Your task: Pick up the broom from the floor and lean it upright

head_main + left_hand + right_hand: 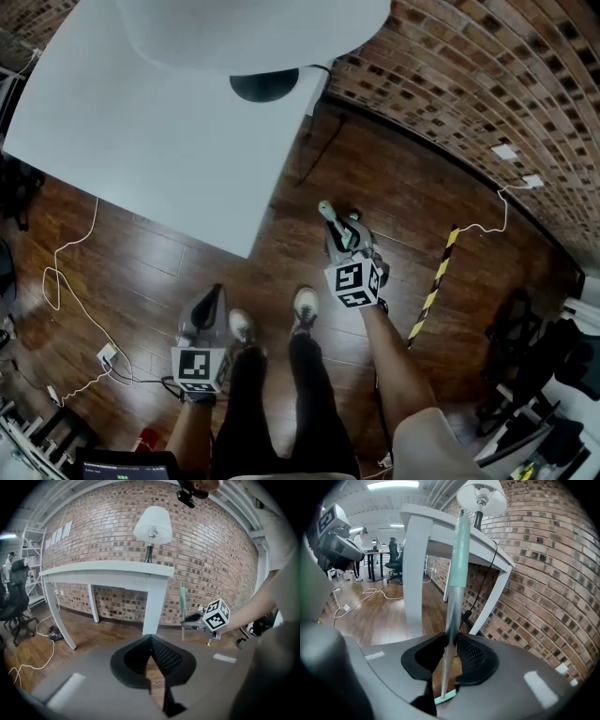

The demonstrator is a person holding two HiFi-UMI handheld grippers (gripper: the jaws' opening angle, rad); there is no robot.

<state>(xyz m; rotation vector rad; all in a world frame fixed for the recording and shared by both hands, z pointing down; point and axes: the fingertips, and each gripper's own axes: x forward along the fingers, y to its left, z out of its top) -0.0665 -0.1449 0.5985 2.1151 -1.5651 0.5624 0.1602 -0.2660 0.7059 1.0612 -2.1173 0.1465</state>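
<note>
**Floor narrows to a corner between table and wall**

The wooden floor (281, 253) is open around the person's shoes (272, 319), then tapers ahead into a wedge between the white table (141, 131) and the curved brick wall (469, 84). The lamp (253, 37) stands at the table's wall end, and its cord (487, 573) hangs down into that corner. The broom handle (458, 559) stands upright in the right gripper (339, 230), near the table's corner leg (415, 573). A striped bar (433, 286) lies by the wall. White cables (66, 272) trail across the boards on the left, and dark stands (525, 337) crowd the far right. There is passable space between the table legs.
</note>
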